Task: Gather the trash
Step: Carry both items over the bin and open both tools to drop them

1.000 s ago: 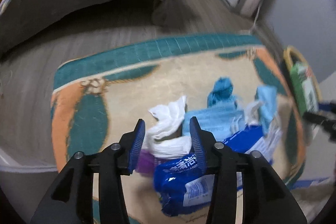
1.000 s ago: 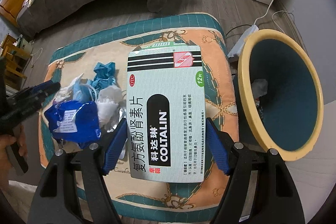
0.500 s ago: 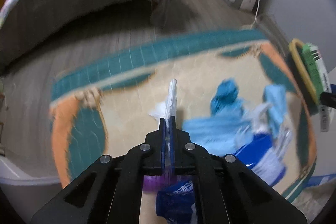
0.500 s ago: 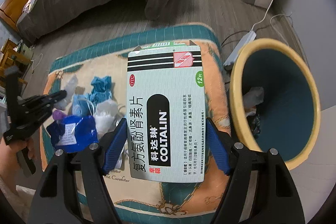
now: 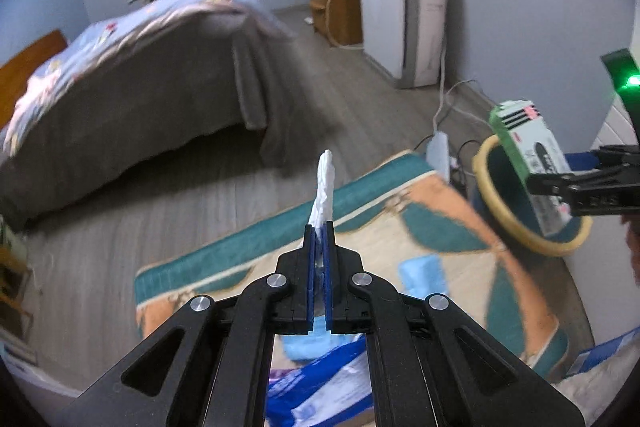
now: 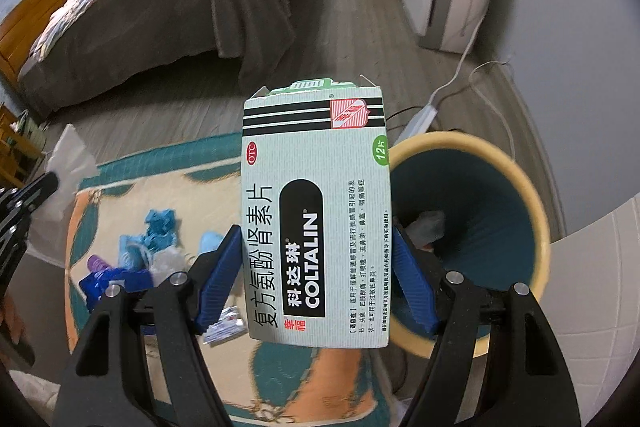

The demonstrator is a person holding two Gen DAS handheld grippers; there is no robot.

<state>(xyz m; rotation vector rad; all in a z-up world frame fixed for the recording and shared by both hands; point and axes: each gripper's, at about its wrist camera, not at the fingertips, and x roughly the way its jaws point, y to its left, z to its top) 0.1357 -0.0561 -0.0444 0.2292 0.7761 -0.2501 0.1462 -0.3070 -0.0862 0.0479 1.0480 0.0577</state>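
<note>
Plainly, both hands are loaded and the step in hand is the carry to the bin; the left gripper (image 5: 319,227) has its jaws pressed flat together on a crumpled white tissue (image 5: 325,187), which sticks up beyond the tips and hangs clear above the patterned rug (image 5: 440,227); the right gripper (image 6: 316,259) holds its jaws wide across a medicine box (image 6: 316,211), gripping it by its two long edges, label up, flaps at the far end slightly open. That box sits just beside and partly over the near rim of the yellow-rimmed bin (image 6: 516,179), which stands on the floor off the rug's edge and already has some scraps in its bottom.

More trash is left on the rug: a blue wrapper (image 6: 108,279), pale blue masks (image 6: 132,247), a crumpled blue glove (image 6: 160,223) and a foil blister strip (image 6: 224,323), all near one another.

Next, I judge, the right hand needs to bring the box fully over the bin's mouth and let its jaws spread so the box drops inside; the tissue, well apart from the bin in the left view, must travel across the rug to it; being light and limp, it may cling to a pad when released.
</note>
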